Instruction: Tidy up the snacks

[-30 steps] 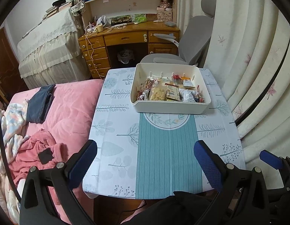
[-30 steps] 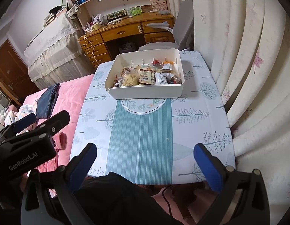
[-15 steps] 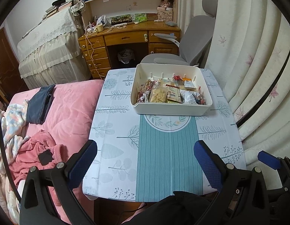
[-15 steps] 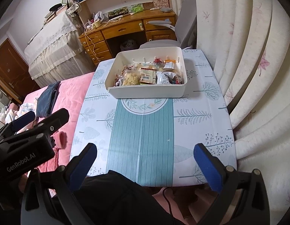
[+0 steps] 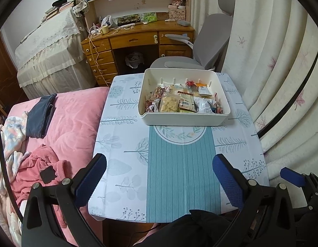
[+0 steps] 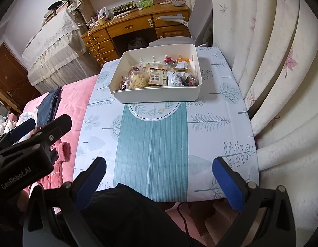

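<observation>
The left gripper (image 5: pixel 159 177) hung at the bottom of its frame, jaws wide apart and empty, above the near edge of the table (image 5: pixel 121 144). The right gripper (image 6: pixel 159 177) sat the same way, spread and holding nothing. Up the frame, past the teal stripe, the white bin (image 5: pixel 184 119) stood at the table's far end, with the snacks (image 5: pixel 182 103) piled inside. A pink bed (image 5: pixel 76 113) lay at left.

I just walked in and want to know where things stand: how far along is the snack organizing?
Already done: the snack packets lie in the white bin on the table. In hand: nothing; left gripper and right gripper are both open, short of the bin. Left: any sorting inside it.
</observation>
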Motion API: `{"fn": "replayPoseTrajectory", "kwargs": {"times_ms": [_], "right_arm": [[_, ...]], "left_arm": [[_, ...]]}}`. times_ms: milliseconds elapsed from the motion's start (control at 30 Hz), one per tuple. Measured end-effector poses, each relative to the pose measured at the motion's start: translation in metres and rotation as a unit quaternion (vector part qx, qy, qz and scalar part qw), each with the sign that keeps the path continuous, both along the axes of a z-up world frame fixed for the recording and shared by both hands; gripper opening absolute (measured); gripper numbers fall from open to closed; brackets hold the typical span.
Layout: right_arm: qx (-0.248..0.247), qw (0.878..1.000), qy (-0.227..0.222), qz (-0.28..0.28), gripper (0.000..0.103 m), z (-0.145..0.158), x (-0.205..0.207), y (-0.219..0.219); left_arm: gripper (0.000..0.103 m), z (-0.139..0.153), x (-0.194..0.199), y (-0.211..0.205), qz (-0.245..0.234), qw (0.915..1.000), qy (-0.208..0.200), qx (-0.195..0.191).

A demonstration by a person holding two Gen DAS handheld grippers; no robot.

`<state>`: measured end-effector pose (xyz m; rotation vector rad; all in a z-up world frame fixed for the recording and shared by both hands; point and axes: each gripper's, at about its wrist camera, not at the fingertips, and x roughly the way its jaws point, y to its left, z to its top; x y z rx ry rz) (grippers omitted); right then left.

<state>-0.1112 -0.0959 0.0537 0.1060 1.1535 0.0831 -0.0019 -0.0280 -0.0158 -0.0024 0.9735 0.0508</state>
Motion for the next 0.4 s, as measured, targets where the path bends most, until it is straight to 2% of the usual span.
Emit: {"fn": "replayPoseTrajectory", "kwargs": {"times_ms": [400], "right_arm": [[-0.002, 1.000, 0.008, -0.003, 0.103, -0.0040, 0.0049, -0.0036]], "left_arm": [[0.102, -0.0032, 0.0037, 0.0003, -0.003, 1.0000, 0.003, -0.004]]}}
